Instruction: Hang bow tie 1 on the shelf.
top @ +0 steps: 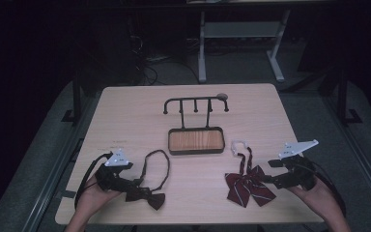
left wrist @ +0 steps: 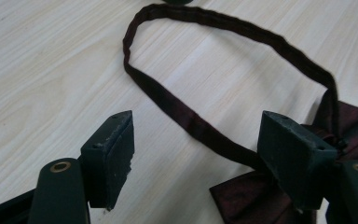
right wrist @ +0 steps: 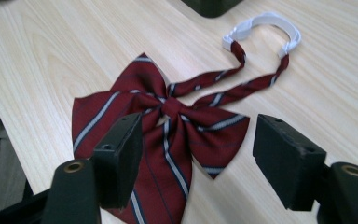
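A dark maroon bow tie (top: pixel 147 197) lies near the table's front left, its strap loop (top: pixel 157 164) reaching away from me. My left gripper (top: pixel 134 182) rests just left of it with jaws wide open. In the left gripper view the strap (left wrist: pixel 223 25) runs across the gap of the left gripper (left wrist: pixel 198 126), and the bow (left wrist: pixel 247 200) sits by one jaw. At front right lies a red striped bow tie (top: pixel 248 186) with a white clasp (top: pixel 238 145). My right gripper (top: pixel 266 180) is open beside it. The right gripper view has the striped bow (right wrist: pixel 168 107) beyond the open right gripper (right wrist: pixel 200 125).
A black rack with several hooks (top: pixel 195 102) rises behind a wood-bottomed tray (top: pixel 196 140) at the table's middle. A small brown round object (top: pixel 221 96) sits at the rack's right end. Beyond the far edge stand desk legs and cables on the dark floor.
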`<state>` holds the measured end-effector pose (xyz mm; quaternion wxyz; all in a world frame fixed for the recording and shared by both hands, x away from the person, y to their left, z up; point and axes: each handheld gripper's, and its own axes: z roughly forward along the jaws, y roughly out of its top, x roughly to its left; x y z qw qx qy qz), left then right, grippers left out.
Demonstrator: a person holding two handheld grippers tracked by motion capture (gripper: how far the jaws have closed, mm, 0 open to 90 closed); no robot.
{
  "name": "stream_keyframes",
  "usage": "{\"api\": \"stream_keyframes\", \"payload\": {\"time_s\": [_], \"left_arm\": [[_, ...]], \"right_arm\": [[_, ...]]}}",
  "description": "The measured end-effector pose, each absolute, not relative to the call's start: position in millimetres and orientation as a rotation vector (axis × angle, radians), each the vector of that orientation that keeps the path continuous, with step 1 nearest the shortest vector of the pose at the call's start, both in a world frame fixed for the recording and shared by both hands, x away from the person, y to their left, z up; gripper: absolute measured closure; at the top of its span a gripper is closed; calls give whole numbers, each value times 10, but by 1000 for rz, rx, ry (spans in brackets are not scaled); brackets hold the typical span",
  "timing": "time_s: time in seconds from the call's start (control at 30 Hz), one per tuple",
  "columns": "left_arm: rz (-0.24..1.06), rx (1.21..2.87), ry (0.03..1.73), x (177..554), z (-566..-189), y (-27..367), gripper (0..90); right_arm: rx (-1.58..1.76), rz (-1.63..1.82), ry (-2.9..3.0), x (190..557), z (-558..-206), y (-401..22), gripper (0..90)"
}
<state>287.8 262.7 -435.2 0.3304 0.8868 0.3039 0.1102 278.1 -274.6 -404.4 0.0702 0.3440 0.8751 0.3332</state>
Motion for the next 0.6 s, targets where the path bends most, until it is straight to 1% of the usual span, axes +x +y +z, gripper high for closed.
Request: {"api": "stream_keyframes", "payload": {"time_s": [0.6], "left_arm": [[284,2331,787,2880,-4358,2627,276]], "right_arm": [[1016,1011,2687,2996,-3979,-2580,355]]}}
